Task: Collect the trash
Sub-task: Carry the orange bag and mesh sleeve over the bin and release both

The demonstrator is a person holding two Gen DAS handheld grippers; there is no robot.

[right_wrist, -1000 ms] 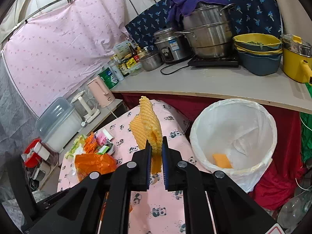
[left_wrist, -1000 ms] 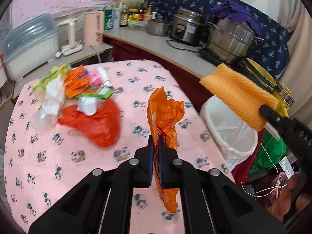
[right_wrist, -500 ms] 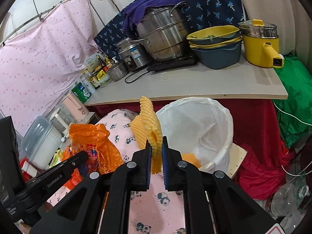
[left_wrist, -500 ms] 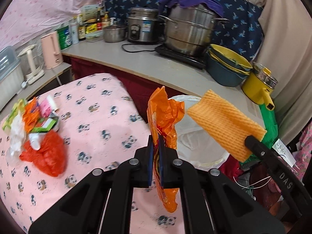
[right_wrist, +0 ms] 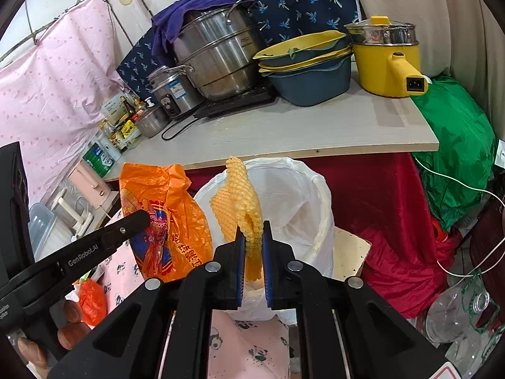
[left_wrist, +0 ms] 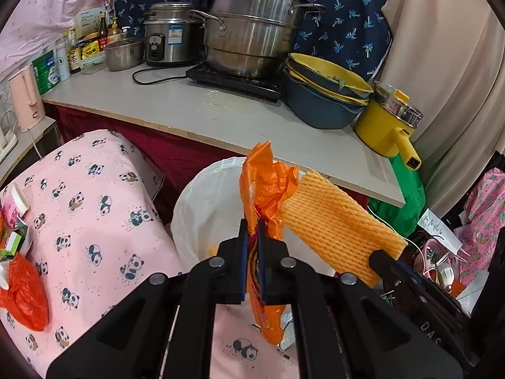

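The white-lined bin (left_wrist: 205, 208) sits directly ahead of and below both sets of tongs, at about twelve o'clock from each, tucked between the panda-print table (left_wrist: 94, 195) and the grey counter (left_wrist: 221, 117). That is the relation the drop turns on, in my judgement: each piece has to hang over the open mouth before the jaws let go.

The left gripper (left_wrist: 252, 237) is pressed together on an orange plastic bag (left_wrist: 268, 189), a thin, crinkled film with printing on it. The bag's long axis runs upright, from twelve o'clock above the jaws to six o'clock below them, where a limp tail dangles. From the left wrist view it overlaps the bin's rim, so it seems to be at or just over the near edge.

The right gripper (right_wrist: 252, 240) pinches a yellow-orange foam net (right_wrist: 236, 208), soft, ribbed and springy (the sleeve kind wrapped round fruit). It stands up towards twelve o'clock and, seen from the right wrist, lies squarely across the bin's opening. The right hand looks the better placed of the two.

More trash (left_wrist: 22, 287) is on the table at nine o'clock in the left wrist view: a red bag and small wrappers, well apart from both tongs. Another orange piece appears to lie inside the bin, partly hidden.
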